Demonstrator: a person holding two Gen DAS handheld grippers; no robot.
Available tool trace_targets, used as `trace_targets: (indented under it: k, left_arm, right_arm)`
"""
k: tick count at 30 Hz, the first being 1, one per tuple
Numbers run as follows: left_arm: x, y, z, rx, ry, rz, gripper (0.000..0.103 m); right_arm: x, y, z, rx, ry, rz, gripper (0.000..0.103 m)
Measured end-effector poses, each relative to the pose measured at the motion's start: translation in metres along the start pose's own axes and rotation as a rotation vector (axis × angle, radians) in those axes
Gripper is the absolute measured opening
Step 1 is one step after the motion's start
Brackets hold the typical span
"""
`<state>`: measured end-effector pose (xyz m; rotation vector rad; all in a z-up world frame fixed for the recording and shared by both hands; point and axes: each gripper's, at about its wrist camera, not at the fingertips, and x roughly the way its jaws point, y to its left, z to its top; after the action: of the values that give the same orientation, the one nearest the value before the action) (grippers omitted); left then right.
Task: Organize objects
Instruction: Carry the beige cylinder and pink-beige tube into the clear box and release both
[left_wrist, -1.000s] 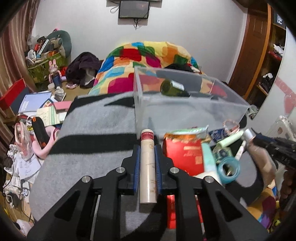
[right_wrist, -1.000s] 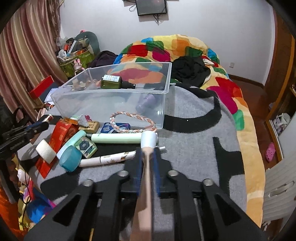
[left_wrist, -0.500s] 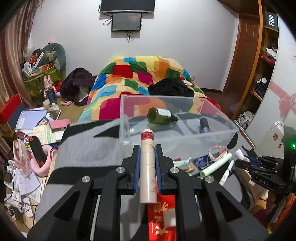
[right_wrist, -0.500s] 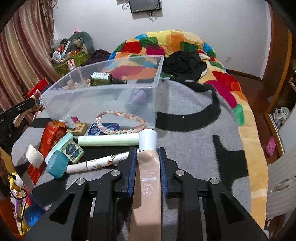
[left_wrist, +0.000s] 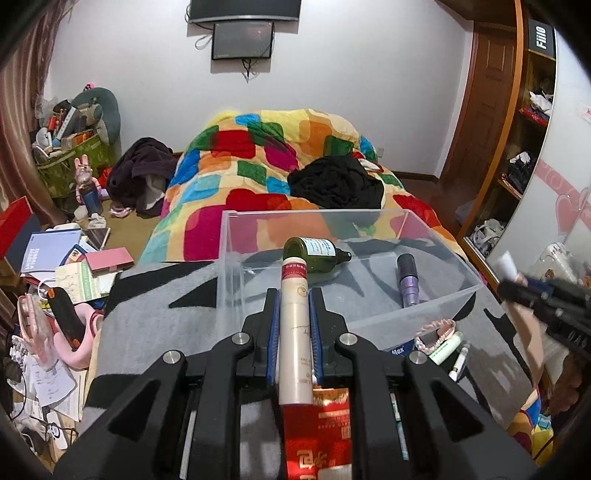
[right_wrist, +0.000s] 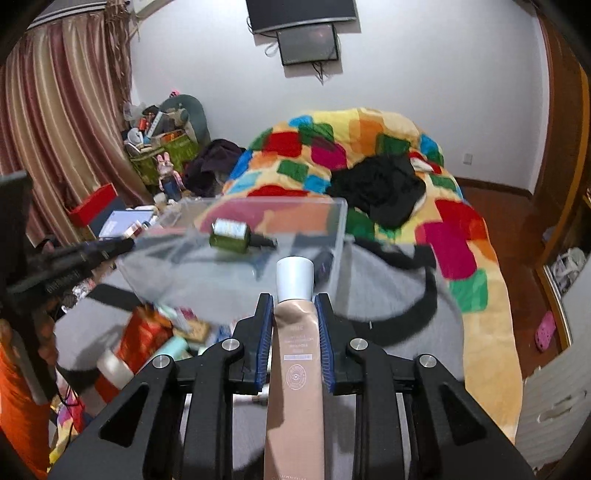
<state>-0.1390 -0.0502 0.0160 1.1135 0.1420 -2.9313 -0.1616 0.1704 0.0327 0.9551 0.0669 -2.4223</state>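
Left gripper (left_wrist: 294, 317) clamps a cream bottle (left_wrist: 294, 332); right gripper (right_wrist: 294, 325) clamps a beige tube (right_wrist: 295, 376). Clear bin (left_wrist: 436, 306) at twelve o'clock, seemingly below both.

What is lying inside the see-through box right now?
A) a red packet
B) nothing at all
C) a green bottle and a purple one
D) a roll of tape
C: the left wrist view shows a green bottle and a purple bottle lying on the floor of the clear box.
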Motion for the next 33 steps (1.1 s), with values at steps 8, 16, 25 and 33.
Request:
trace_targets:
  k: [8,16,25,33]
  left_arm:
    - [0.029,-0.006,0.004,0.034,0.094,-0.017,0.014]
    - [0.037,-0.009,0.009,0.054,0.132,-0.039,0.014]
    - [0.014,-0.011,0.011,0.062,0.076,-0.044,0.015]
    - [-0.019,-0.018,0.002,0.081,0.009,-0.025,0.023]
  right_arm:
    - [0.049,0.013,0.036,-0.053,0.117,0.061,0.021]
    - [0.101,0.016,0.049,-0.065,0.287,0.095,0.021]
    - [0.082,0.022,0.043,-0.133,0.259,0.065,0.031]
    - [0.044,0.025,0.037,-0.153,0.182,0.067,0.039]
